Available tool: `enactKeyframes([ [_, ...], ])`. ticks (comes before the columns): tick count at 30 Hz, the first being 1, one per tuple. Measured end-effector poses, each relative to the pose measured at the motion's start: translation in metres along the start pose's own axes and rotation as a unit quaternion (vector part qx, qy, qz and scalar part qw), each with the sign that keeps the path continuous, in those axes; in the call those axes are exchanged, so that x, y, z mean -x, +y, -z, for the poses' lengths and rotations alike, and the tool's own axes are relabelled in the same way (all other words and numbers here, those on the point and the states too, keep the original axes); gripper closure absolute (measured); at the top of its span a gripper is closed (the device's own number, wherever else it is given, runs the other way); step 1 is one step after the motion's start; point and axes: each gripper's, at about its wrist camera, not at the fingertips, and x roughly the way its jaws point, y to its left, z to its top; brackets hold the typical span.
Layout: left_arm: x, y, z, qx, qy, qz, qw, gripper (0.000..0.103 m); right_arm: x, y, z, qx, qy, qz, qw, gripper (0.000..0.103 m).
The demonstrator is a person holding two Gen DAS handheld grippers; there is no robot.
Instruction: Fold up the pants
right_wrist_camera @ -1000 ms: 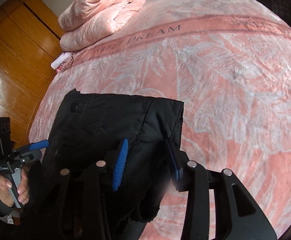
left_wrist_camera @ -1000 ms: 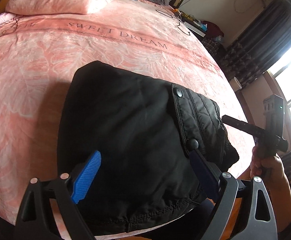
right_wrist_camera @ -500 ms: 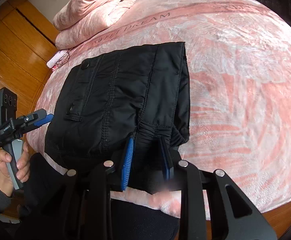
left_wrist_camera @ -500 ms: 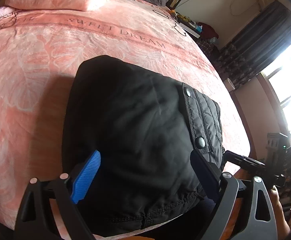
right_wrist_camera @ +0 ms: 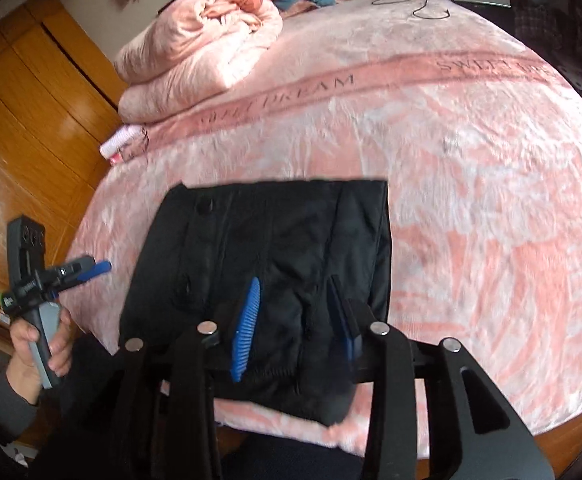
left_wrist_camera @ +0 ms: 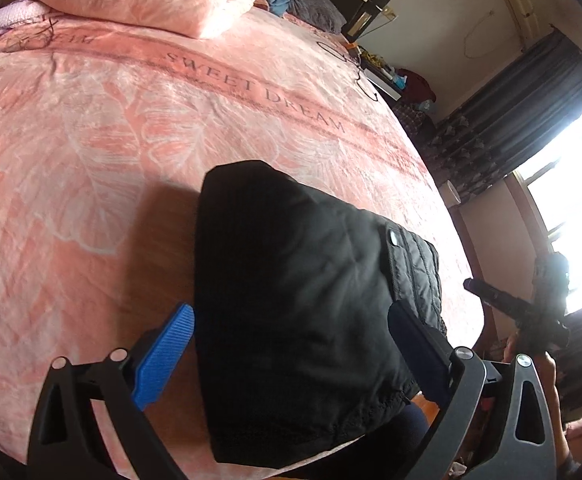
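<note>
Pink bedding with big leaf shapes is spread over the bed (left_wrist_camera: 91, 168), and the words "SWEET DREAM" (left_wrist_camera: 259, 92) are printed across it. At the near edge of the bed, the black pants (left_wrist_camera: 299, 304) are laid in a folded, thick pile. A snap button (left_wrist_camera: 391, 236) and a stitched, quilted part (left_wrist_camera: 419, 276) are seen on their right side.

In the left wrist view, the left gripper (left_wrist_camera: 291, 340) is held above the near end of the pants. Its jaws are spread wide, with the blue pad of one on the left of the pile and the other on the right, and nothing is pinched between them. Off the right edge of the bed, the right gripper (left_wrist_camera: 531, 308) is seen in a hand.

In the right wrist view, the right gripper (right_wrist_camera: 295, 320) is held over the near part of the pants. Its blue pads are parted, with black cloth seen between them, but it cannot be told whether the cloth is being squeezed. To the left, beside the bed, the left gripper (right_wrist_camera: 71, 270) is held in the left hand (right_wrist_camera: 39, 340).

Farther away, a rolled pink quilt (right_wrist_camera: 199, 48) is piled on the bed, with a wooden wardrobe (right_wrist_camera: 23, 112) at the left. A black cable (right_wrist_camera: 423, 4) is lying at the far end. Dark curtains (left_wrist_camera: 511, 108) and a bright window (left_wrist_camera: 579, 200) are seen at the far right.
</note>
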Motion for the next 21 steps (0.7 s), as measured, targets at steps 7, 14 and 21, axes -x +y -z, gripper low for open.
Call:
enactKeyframes([
  [7, -0.012, 0.048, -0.022, 0.057, 0.036, 0.021, 0.9975, 0.005, -0.086, -0.06, -0.042, -0.093, 0.081, -0.018, 0.992, 0.071],
  [14, -0.041, 0.085, -0.035, 0.098, 0.105, 0.111, 0.9835, 0.005, -0.041, -0.11, -0.012, -0.201, 0.088, -0.107, 0.97, 0.004],
  [21, -0.087, 0.085, -0.034, 0.116, 0.176, 0.177, 0.9615, 0.005, -0.074, -0.115, 0.035, -0.246, 0.168, -0.207, 0.932, 0.004],
])
